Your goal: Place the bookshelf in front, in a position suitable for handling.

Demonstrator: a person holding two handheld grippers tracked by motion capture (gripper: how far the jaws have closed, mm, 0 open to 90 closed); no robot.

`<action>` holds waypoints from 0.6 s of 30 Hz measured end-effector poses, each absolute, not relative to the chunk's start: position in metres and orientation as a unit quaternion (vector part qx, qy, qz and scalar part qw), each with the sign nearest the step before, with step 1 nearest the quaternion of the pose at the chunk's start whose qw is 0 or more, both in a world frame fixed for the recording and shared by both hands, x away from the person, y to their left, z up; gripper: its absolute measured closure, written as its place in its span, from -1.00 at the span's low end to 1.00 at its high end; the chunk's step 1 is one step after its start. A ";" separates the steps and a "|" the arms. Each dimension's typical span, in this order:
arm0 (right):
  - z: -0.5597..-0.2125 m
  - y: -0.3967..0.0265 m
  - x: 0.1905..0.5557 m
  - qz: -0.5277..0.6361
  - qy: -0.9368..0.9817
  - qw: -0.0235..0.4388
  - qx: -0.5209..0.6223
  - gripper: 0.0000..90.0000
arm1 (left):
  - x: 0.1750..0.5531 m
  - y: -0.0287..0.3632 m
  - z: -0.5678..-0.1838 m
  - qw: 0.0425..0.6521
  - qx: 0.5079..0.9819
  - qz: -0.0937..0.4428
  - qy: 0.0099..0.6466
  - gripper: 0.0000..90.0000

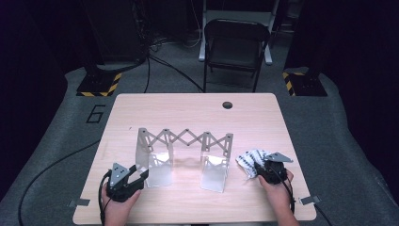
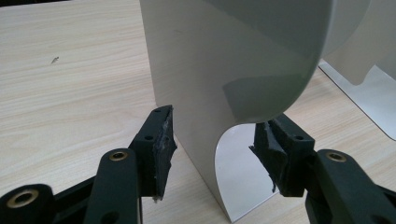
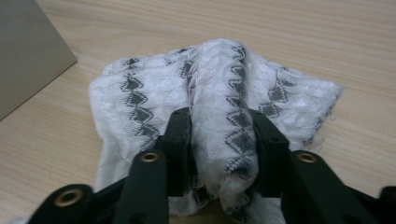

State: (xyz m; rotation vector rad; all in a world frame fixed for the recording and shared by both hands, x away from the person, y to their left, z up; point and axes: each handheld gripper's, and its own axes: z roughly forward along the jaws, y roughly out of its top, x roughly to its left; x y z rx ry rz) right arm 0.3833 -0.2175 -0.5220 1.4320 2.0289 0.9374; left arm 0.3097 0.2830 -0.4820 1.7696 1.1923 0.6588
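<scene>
Two risks. 1) right gripper (image 3: pixel 219 140) pinches just a raised fold of the white patterned cloth (image 3: pixel 140 107), rest lies on the table (image 1: pixel 197 108) ahead of it; a thin bite could slip when lifted, or a trailing edge could snag the metal rack (image 1: pixel 184 157) off to its side. 2) left gripper (image 2: pixel 212 144), jaws spread round the rack's near panel w/o touching, could nudge it. Both hands sit low at the near edge, grippers pointing fwd.
</scene>
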 end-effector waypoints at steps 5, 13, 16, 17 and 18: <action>-0.520 -0.212 0.380 0.349 0.734 0.233 0.534 0.71 | 0.311 0.282 -0.482 0.442 0.710 0.262 0.481 0.06; -0.498 -0.203 0.363 0.437 0.702 0.186 0.531 0.72 | 0.314 0.276 -0.485 0.444 0.716 0.267 0.468 0.06; -0.489 -0.195 0.357 0.458 0.702 0.174 0.517 0.72 | 0.314 0.275 -0.483 0.442 0.720 0.264 0.465 0.07; -0.487 -0.193 0.356 0.462 0.703 0.174 0.512 0.72 | 0.315 0.275 -0.483 0.445 0.719 0.264 0.464 0.09; -0.487 -0.193 0.356 0.462 0.703 0.174 0.512 0.72 | 0.315 0.275 -0.483 0.445 0.719 0.264 0.464 0.11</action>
